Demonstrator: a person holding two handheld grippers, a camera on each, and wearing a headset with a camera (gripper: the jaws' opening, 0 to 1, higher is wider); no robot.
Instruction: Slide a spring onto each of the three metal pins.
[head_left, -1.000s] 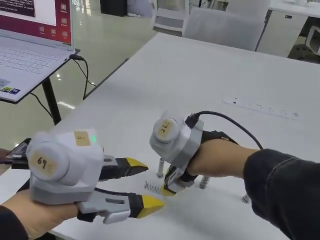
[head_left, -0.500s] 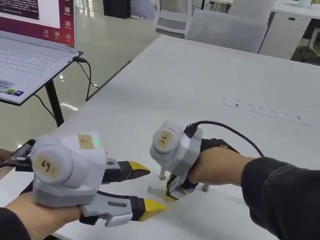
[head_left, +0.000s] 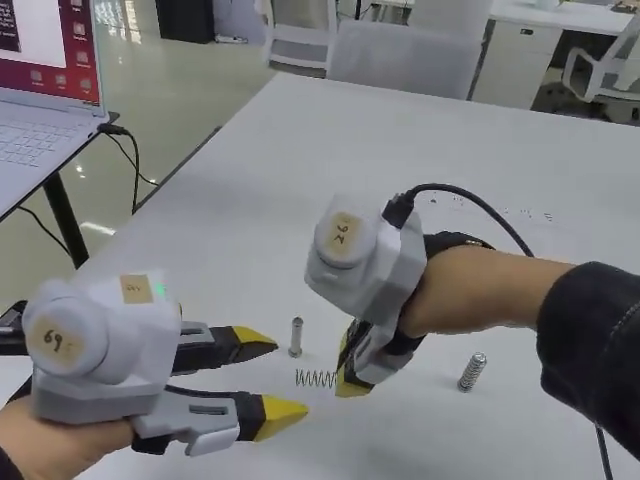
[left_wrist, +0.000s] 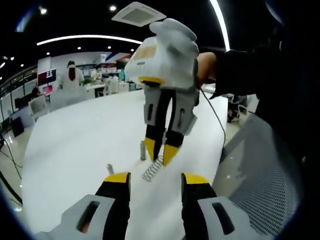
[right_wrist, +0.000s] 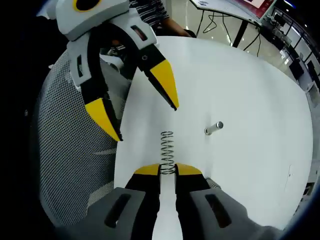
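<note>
My right gripper (head_left: 350, 383) is shut on one end of a bare spring (head_left: 317, 378), which sticks out to the left low over the white table (head_left: 330, 180). Just beyond the spring stands a bare metal pin (head_left: 296, 337). To the right, another pin (head_left: 471, 371) wears a spring. My left gripper (head_left: 268, 375) is open at the lower left, its yellow tips pointing at the spring. In the right gripper view the spring (right_wrist: 167, 147) runs forward from the shut jaws, the pin (right_wrist: 213, 128) is to its right and the open left gripper (right_wrist: 135, 100) faces it. The left gripper view shows the spring (left_wrist: 152, 170).
A laptop (head_left: 40, 100) sits on a stand beyond the table's left edge, with a cable hanging from it. A white power strip (head_left: 500, 212) lies further back on the table. Chairs stand at the far end. A black cable trails from my right gripper.
The head camera has shifted. My right gripper, still shut on the spring, now sits a little to the right of the bare pin. The left gripper stays open.
</note>
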